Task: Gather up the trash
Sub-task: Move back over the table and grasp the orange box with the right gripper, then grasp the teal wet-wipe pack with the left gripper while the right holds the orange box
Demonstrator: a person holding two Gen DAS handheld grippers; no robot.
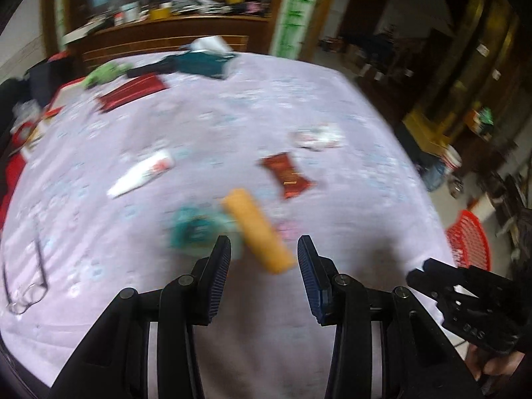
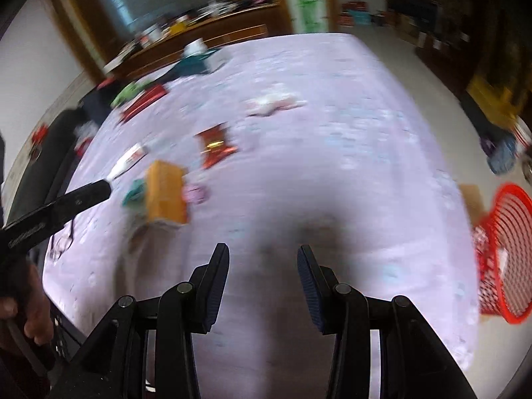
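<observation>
Scattered over the lilac tablecloth [image 1: 232, 123] lie an orange box [image 1: 256, 229], a teal wrapper [image 1: 193, 229], a red wrapper [image 1: 287, 174], a white tube [image 1: 143, 173] and a crumpled white wrapper [image 1: 317, 136]. My left gripper [image 1: 264, 249] is open just short of the orange box, nothing between its fingers. My right gripper [image 2: 262, 259] hangs open over bare cloth, empty; the orange box [image 2: 166, 191], the red wrapper [image 2: 214, 146] and the white wrapper [image 2: 274, 103] lie ahead to its left. A red mesh basket [image 2: 505, 252] stands off the table's right edge.
Glasses [image 1: 26, 282] lie at the left edge of the table. A red flat box [image 1: 133, 91], a green item [image 1: 104, 73] and a teal tissue box [image 1: 202, 61] sit at the far side. A cluttered wooden sideboard [image 1: 173, 33] stands behind. The red basket [image 1: 468, 239] shows right.
</observation>
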